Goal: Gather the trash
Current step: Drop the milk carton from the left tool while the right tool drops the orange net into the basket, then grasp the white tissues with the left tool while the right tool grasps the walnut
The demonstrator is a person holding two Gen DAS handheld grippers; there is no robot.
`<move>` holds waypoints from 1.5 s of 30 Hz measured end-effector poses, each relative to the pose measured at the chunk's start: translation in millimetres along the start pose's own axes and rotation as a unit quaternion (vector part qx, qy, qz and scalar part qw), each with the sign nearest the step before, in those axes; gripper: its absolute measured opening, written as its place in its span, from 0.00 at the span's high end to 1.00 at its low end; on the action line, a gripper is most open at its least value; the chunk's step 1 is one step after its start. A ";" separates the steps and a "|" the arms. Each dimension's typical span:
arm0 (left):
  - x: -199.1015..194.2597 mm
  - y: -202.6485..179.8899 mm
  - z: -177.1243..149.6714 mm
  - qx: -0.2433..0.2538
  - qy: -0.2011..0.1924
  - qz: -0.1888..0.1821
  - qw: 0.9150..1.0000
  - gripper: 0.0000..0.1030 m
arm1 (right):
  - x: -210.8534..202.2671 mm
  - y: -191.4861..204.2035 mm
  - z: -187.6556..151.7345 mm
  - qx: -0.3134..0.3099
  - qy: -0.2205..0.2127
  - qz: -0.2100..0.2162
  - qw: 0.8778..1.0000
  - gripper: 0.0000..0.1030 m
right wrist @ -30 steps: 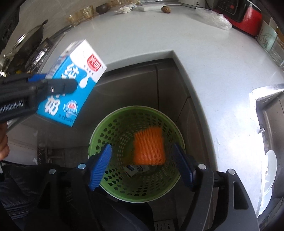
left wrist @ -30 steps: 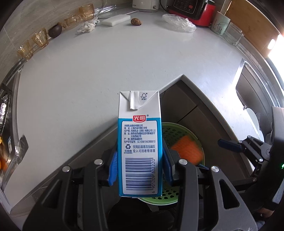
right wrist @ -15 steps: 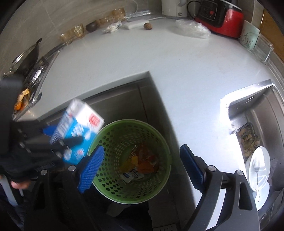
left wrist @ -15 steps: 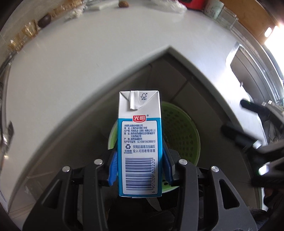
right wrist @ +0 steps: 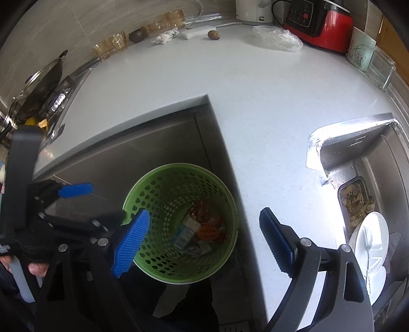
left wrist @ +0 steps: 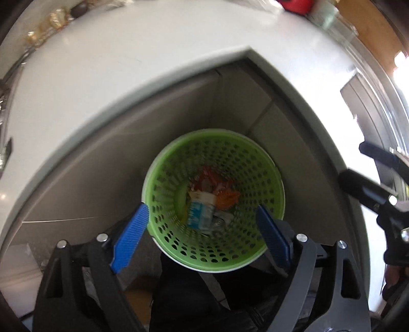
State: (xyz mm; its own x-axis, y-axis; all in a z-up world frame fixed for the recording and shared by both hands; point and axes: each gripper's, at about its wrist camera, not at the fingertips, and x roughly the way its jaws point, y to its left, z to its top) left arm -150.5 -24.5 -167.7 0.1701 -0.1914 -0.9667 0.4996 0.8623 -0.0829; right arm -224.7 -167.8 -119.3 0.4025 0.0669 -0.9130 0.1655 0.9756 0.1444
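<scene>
A green perforated waste basket [left wrist: 163,184] stands on the floor in the counter's inner corner; it also shows in the right wrist view [right wrist: 153,189]. The blue-and-white milk carton [left wrist: 200,212] lies inside it among orange foam netting [left wrist: 227,198] and wrappers; the carton also shows in the right wrist view [right wrist: 185,233]. My left gripper [left wrist: 202,235] is open and empty above the basket. My right gripper [right wrist: 202,245] is open and empty over the basket's right side. On the counter's far end lie a crumpled tissue [right wrist: 165,37], a clear plastic bag [right wrist: 277,38] and a brown nut [right wrist: 213,34].
The white L-shaped counter [right wrist: 255,102] wraps around the basket. A sink [right wrist: 370,184] with plates is at right. A red appliance [right wrist: 317,23], kettle [right wrist: 253,11], glasses [right wrist: 115,42] and a mug [right wrist: 360,52] line the back. A stove with a pan [right wrist: 41,84] is at left.
My left gripper opened and the milk carton dropped into the green basket. The orange netting fell from the air to the basket's bottom. The right gripper drew back and rose.
</scene>
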 end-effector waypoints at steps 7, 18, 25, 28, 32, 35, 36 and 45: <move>-51.3 40.7 34.6 -0.067 -0.071 0.049 0.994 0.10 | -9.9 -1.9 26.2 -0.002 -0.033 0.004 0.999 0.11; -55.4 114.1 126.8 -0.071 -0.110 0.050 0.990 0.10 | 10.0 12.7 107.1 0.024 -0.067 -0.015 0.997 0.07; -26.1 150.2 227.8 -0.015 -0.124 0.033 0.992 0.10 | 43.8 24.2 193.7 0.055 -0.088 -0.034 0.994 0.07; -10.8 165.3 271.0 0.000 -0.127 0.026 0.992 0.10 | 65.6 26.9 230.5 0.064 -0.091 -0.048 0.993 0.07; 8.7 181.2 317.7 0.020 -0.130 0.021 0.991 0.10 | 96.5 29.3 274.7 0.069 -0.087 -0.058 0.992 0.07; 22.9 188.5 343.9 0.028 -0.128 0.009 0.991 0.10 | 111.0 30.4 295.1 0.073 -0.081 -0.061 0.992 0.07; 27.3 190.4 351.0 0.030 -0.126 0.004 0.992 0.10 | 117.8 30.1 303.1 0.074 -0.079 -0.060 0.992 0.07; 61.7 185.1 404.4 0.060 -0.120 -0.013 0.991 0.10 | 165.6 16.4 352.1 0.064 -0.077 -0.061 0.993 0.07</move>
State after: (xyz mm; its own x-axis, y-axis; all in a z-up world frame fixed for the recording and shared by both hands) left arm 296.0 -66.4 -144.7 0.3452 -0.3309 -0.8783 0.6012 0.7965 -0.0638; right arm 161.7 -214.4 -133.8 0.5032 -0.0929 -0.8591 0.3310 0.9391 0.0923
